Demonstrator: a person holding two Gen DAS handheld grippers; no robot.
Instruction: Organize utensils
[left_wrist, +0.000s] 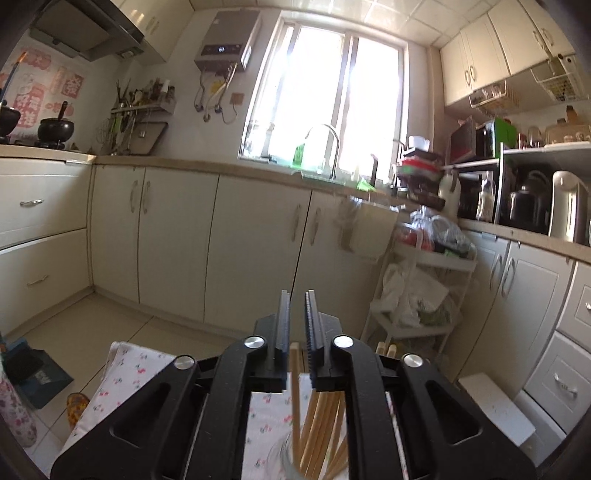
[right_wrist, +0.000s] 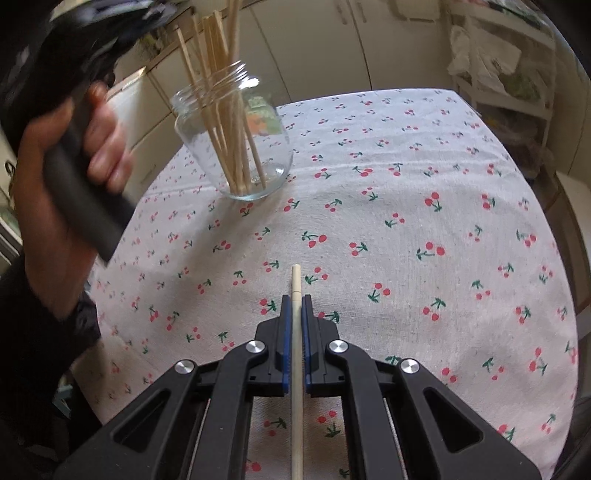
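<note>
A clear glass jar (right_wrist: 236, 147) stands on the cherry-print tablecloth (right_wrist: 406, 221) and holds several wooden chopsticks (right_wrist: 221, 103). My right gripper (right_wrist: 296, 297) is shut on one pale chopstick (right_wrist: 296, 369), which runs along between the fingers and pokes out ahead, low over the cloth, well short of the jar. My left gripper (left_wrist: 296, 293) is raised above the jar (left_wrist: 291, 458), pointing out at the kitchen. Its jaws stand a narrow gap apart with nothing between them. The jar's chopsticks (left_wrist: 317, 424) show below its fingers. The left tool's handle and the hand holding it (right_wrist: 74, 155) appear blurred beside the jar.
The cloth-covered table ends just past the jar. Cream kitchen cabinets (left_wrist: 177, 240) line the far wall under a window (left_wrist: 332, 92). A white shelf trolley (left_wrist: 417, 295) with bags stands off the table's far right corner. A white stool (left_wrist: 495, 410) stands at right.
</note>
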